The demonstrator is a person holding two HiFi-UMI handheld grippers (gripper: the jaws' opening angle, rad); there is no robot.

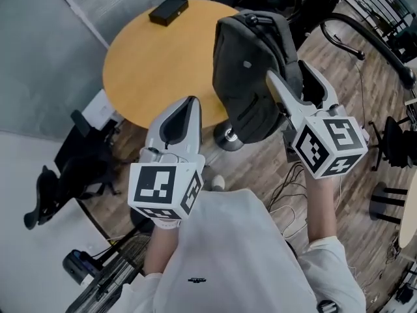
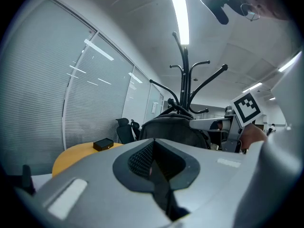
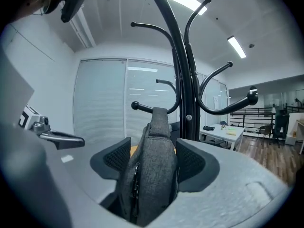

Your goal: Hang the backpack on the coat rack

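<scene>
The dark grey backpack hangs by its top loop over a hook of the black coat rack. My right gripper stands against the pack's right side. Its jaws are spread wide, with a fold of the grey fabric lying between the pads and not squeezed. My left gripper is shut and empty, held lower left of the pack, apart from it. In the left gripper view the backpack shows beyond the left gripper, under the rack's curved hooks.
A round yellow table with a small black box stands just left of the rack's base. A black office chair is at lower left. Cables lie on the wood floor, and more chair bases sit at right.
</scene>
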